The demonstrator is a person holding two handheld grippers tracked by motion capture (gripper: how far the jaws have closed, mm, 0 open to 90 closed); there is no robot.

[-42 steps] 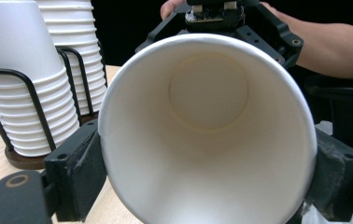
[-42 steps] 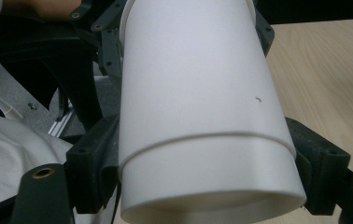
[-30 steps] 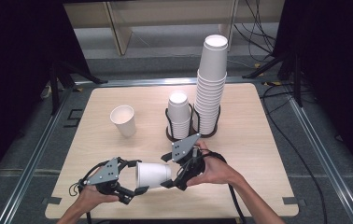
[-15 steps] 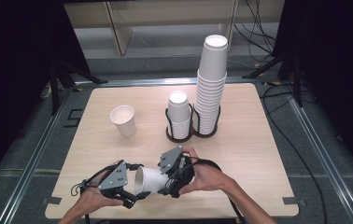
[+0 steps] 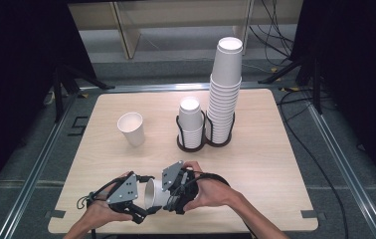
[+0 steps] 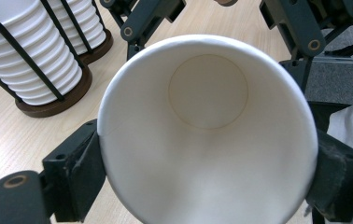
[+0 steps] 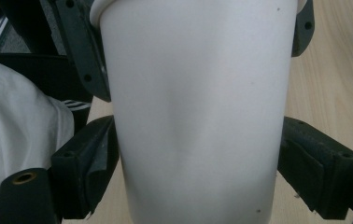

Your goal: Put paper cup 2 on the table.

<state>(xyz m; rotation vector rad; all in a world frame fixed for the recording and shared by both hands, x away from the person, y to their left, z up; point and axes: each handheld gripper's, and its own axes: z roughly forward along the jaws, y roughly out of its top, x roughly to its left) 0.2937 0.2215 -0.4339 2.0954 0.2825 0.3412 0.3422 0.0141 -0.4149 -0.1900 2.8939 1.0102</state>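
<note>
A white paper cup (image 5: 154, 193) lies on its side just above the table's front edge, held between my two grippers. My left gripper (image 5: 145, 200) grips it at the rim; in the left gripper view its pads (image 6: 83, 163) press both sides of the cup's mouth (image 6: 207, 93), and the jaws have just eased slightly wider with the cup still between them. My right gripper (image 5: 174, 195) holds the cup's body from the other end. In the right gripper view both pads (image 7: 90, 158) touch the cup's wall (image 7: 193, 93), which is slightly dented.
One upright paper cup (image 5: 131, 128) stands at the left middle. A black wire holder (image 5: 203, 144) carries a short cup stack (image 5: 191, 119) and a tall stack (image 5: 224, 84) at the table's centre back. White cloth (image 7: 16, 121) lies close behind the grippers.
My right gripper has moved left and down along the cup, closing in on the left gripper. The cup and both hands now sit lower, nearer the front edge.
</note>
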